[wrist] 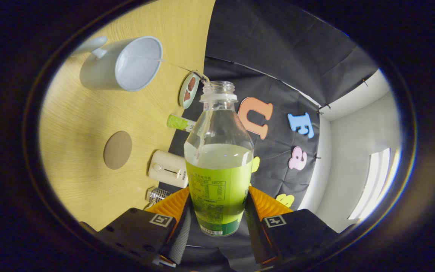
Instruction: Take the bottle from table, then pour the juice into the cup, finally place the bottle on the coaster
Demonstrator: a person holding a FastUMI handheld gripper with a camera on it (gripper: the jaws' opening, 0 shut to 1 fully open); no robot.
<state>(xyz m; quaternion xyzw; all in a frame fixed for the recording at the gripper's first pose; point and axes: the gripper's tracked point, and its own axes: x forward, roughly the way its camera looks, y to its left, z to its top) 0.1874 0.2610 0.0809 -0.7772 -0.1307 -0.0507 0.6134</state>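
Juice bottle (pixel 219 158) sits clamped between the two fingers of the claw (pixel 217 211), both pressing on its labelled lower body, at the lower centre of the frame. Its long axis runs straight ahead along the fingers, uncapped mouth foremost. The whole view is rolled, so the bench (pixel 89 181) stands at frame left. The cup (pixel 124 64) lies at the upper left, beyond the mouth and off to that side, its opening facing the bottle; a thin stream appears to cross from neck to rim. The round coaster (pixel 118 150) lies at the middle left, nearer the claw than the cup.
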